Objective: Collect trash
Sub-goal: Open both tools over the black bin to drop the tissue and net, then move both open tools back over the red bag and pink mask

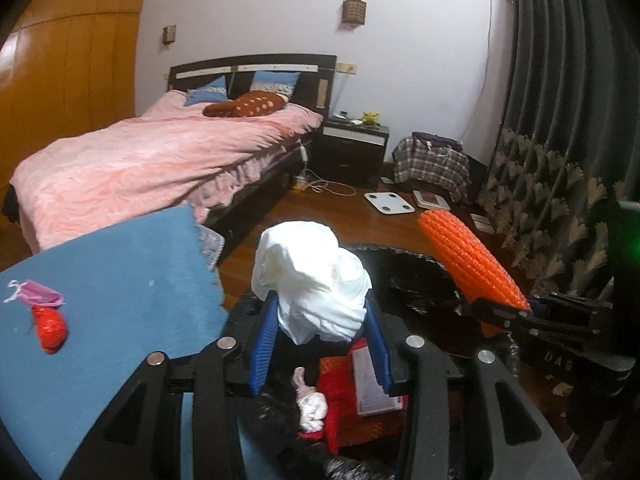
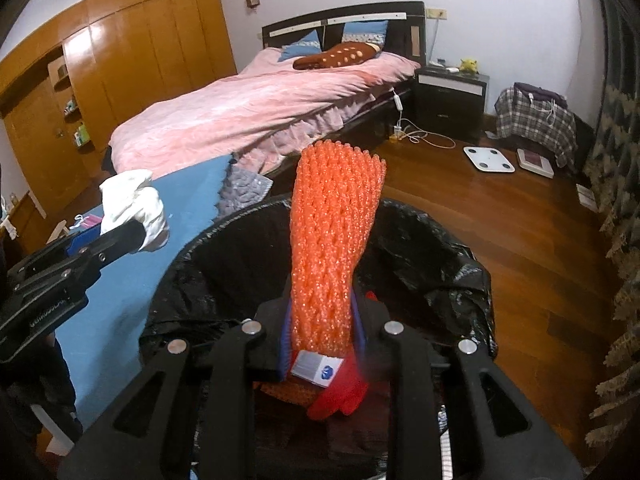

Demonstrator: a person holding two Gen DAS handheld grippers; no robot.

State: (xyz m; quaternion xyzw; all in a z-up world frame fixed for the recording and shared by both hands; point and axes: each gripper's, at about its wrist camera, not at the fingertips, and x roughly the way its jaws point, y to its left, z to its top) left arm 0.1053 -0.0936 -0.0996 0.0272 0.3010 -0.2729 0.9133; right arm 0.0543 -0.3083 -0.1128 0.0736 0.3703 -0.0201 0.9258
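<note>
- The left tool [image 1: 320, 320] is clenched on a crumpled white tissue wad [image 1: 312, 276]; its blue pads press the lower part from both sides, so the loose top bulges out above the fingers.
- The right tool [image 2: 322, 332] is clenched on the lower end of an orange foam net sleeve [image 2: 334, 232], which stands up stiff from the grip. It seems to be held at one end because the sleeve is long and light.
- Both tools hang over the mouth of the trash bin [image 2: 460, 248], which is lined with a black bag. I judge that each piece is held above the opening so that it can fall inside when released.
- In the bin there is already other trash: red net pieces [image 1: 340, 408], a small carton [image 1: 370, 380] and a pale tissue [image 1: 312, 404].
- On the blue surface [image 1: 120, 280] beside the bin, two pieces are not yet collected: a red net ball [image 1: 50, 328] and, touching it, a pink mask [image 1: 34, 294].
- So the task seems to be partly done. The next step is probably to release both pieces into the bin. The tissue is loose and could catch on a pad.
</note>
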